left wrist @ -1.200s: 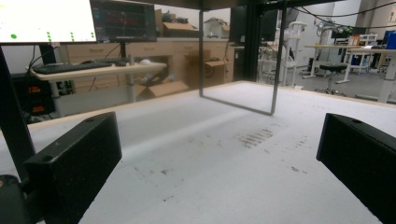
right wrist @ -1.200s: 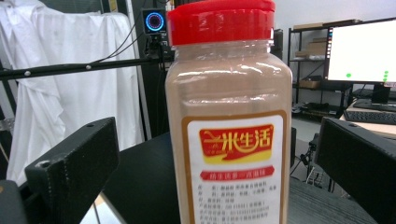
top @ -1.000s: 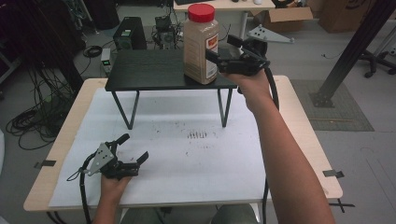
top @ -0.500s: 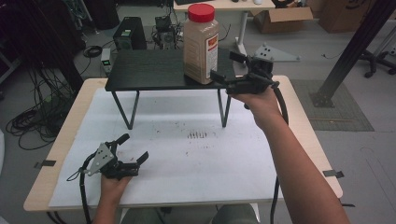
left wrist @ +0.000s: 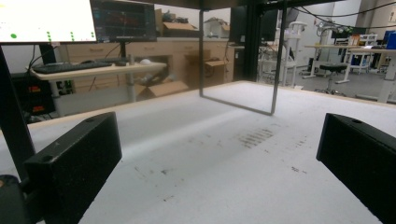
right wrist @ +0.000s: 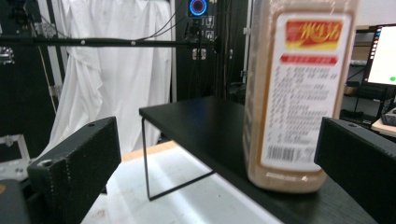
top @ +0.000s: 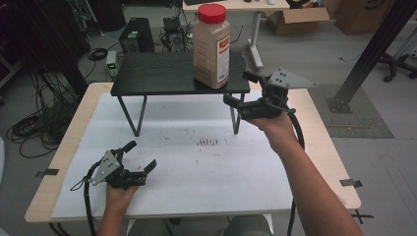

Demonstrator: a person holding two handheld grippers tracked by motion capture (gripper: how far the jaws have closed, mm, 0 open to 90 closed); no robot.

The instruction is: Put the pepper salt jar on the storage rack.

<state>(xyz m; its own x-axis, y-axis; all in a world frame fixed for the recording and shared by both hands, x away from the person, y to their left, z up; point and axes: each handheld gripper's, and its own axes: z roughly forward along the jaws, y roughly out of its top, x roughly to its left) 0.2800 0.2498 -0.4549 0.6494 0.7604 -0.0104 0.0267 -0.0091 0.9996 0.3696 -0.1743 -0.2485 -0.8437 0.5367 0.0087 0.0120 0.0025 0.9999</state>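
A tall jar [top: 211, 46] of tan granules with a red lid stands upright on the right end of a black metal shelf [top: 157, 73] at the back of the table. My right gripper [top: 237, 87] hovers open just right of and nearer than the jar, apart from it. In the right gripper view the jar [right wrist: 299, 93] rises close ahead on the shelf [right wrist: 210, 126], between the lines of the wide-apart jaws. My left gripper [top: 142, 155] rests open and empty low over the table's front left; in the left gripper view its jaws frame bare table.
White paper [top: 211, 187] with dark specks [top: 211, 142] covers the table. The shelf's thin legs [top: 236, 118] stand on it. A black slanted post [top: 369, 54] and cardboard boxes [top: 295, 19] are off the table at the right; cables [top: 34, 128] lie on the floor at left.
My right gripper has let go of the jar and drawn back to the right and toward the person. The jar stays upright on the shelf. The left gripper has not moved.
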